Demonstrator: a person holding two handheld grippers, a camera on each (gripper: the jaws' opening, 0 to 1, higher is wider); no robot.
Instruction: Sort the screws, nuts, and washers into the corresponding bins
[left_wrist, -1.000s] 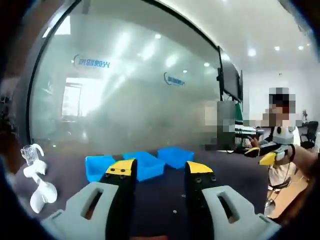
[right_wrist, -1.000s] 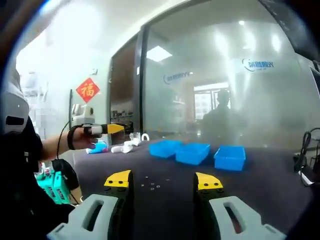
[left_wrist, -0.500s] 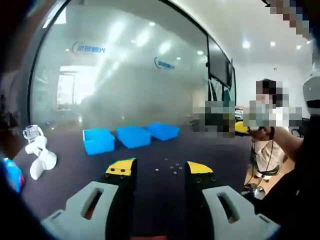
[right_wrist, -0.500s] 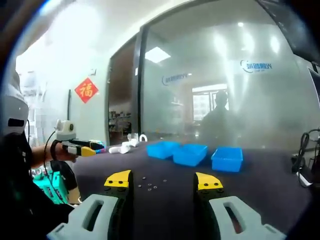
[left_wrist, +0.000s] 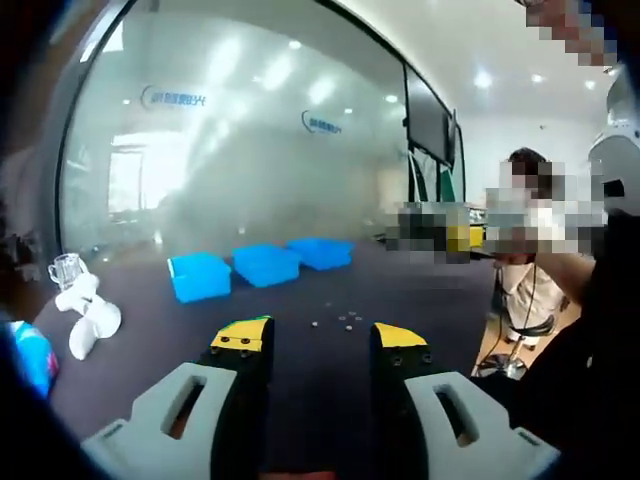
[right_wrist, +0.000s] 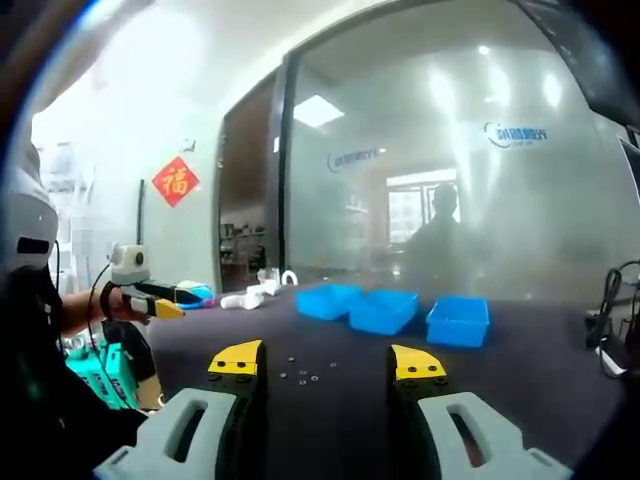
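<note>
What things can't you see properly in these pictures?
- Small metal parts: too tiny in both gripper views to tell screws from nuts or washers.
- Three blue bins: their walls hide the insides.
- Left tool in the right gripper view: too small to tell whether it is open.
- White items: shapes distorted near the lens edge.

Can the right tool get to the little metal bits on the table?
Probably yes. The right tool hangs open above the dark table, and the small metal bits lie loose just ahead with nothing between them.
</note>
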